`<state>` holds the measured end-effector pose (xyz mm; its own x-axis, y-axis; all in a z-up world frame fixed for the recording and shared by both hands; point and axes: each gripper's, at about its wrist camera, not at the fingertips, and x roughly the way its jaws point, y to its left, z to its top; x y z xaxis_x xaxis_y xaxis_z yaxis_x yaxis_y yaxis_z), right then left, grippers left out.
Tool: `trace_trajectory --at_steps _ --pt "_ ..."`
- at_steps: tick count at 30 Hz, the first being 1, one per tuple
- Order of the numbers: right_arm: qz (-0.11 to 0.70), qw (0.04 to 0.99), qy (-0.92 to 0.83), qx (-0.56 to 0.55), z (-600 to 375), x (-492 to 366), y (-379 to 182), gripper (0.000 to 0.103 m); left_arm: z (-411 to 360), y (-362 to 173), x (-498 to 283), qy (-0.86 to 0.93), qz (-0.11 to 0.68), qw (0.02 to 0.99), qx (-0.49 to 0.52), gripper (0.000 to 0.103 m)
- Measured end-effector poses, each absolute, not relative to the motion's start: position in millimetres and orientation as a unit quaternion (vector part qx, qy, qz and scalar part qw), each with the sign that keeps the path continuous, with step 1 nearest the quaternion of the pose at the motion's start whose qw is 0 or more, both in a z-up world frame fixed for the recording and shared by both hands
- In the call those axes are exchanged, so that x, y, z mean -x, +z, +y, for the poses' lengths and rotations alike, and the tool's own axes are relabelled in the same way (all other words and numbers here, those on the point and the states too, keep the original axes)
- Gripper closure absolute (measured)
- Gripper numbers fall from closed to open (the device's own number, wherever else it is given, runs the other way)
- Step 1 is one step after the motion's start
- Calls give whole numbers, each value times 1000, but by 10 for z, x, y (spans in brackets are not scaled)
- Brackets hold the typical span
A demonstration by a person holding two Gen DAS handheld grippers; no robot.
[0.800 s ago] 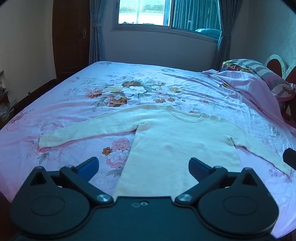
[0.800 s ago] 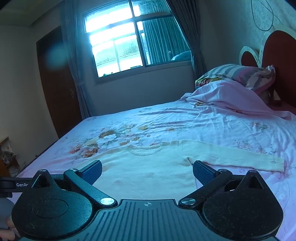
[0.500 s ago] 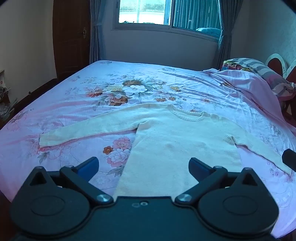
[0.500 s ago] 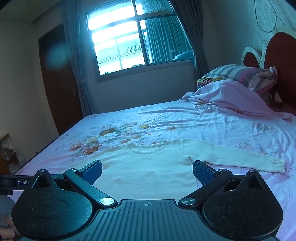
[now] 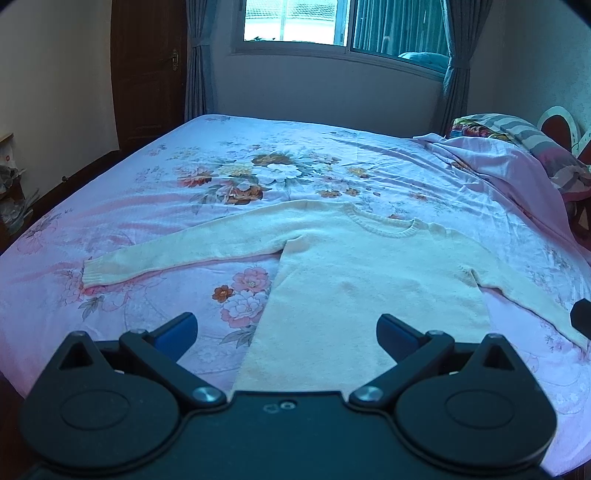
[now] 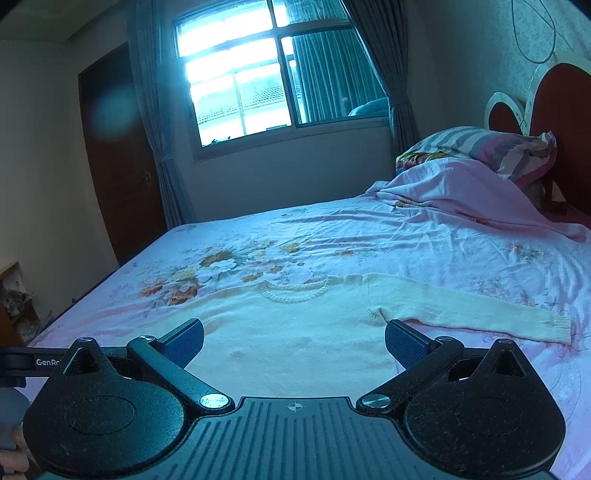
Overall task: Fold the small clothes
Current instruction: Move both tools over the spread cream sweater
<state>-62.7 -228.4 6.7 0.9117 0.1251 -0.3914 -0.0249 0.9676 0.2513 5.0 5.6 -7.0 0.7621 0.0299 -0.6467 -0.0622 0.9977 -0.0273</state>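
A cream knit sweater (image 5: 354, 280) lies flat on the bed, neckline away from me, both sleeves spread out to the sides. It also shows in the right wrist view (image 6: 295, 332). My left gripper (image 5: 286, 330) is open and empty, hovering above the sweater's lower hem. My right gripper (image 6: 293, 338) is open and empty, above the hem a little to the right. The left sleeve cuff (image 5: 94, 273) lies at the left, the right sleeve cuff (image 6: 557, 326) at the right. The tip of the right gripper shows at the right edge of the left wrist view (image 5: 581, 314).
The bed (image 5: 258, 173) has a pink floral sheet. A bunched pink blanket (image 6: 461, 192) and striped pillow (image 6: 491, 147) lie at the headboard on the right. A dark door (image 5: 147, 74), window (image 5: 295, 22) and curtains stand beyond the bed.
Both grippers have lowered and moved slightly nearer the sweater's hem. The sweater has not moved and both grippers stay open.
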Motion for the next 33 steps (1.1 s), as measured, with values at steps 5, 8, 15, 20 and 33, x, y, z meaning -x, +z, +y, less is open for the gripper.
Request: trace_trajectory --at_steps 5,8,15,20,33 --pt "208 970 44 -118 -2277 588 40 0 88 -100 -64 24 342 939 36 1" --pt "210 969 46 -118 -2283 560 13 0 109 -115 -80 27 346 937 38 1" --pt "214 968 48 -118 -2290 520 -36 0 122 -135 -112 30 351 935 45 1" --pt "216 968 50 -117 -2277 486 -60 0 144 -162 -140 33 334 941 45 1" --pt "227 966 55 -114 -2228 381 -144 0 177 -260 -231 47 351 935 32 1"
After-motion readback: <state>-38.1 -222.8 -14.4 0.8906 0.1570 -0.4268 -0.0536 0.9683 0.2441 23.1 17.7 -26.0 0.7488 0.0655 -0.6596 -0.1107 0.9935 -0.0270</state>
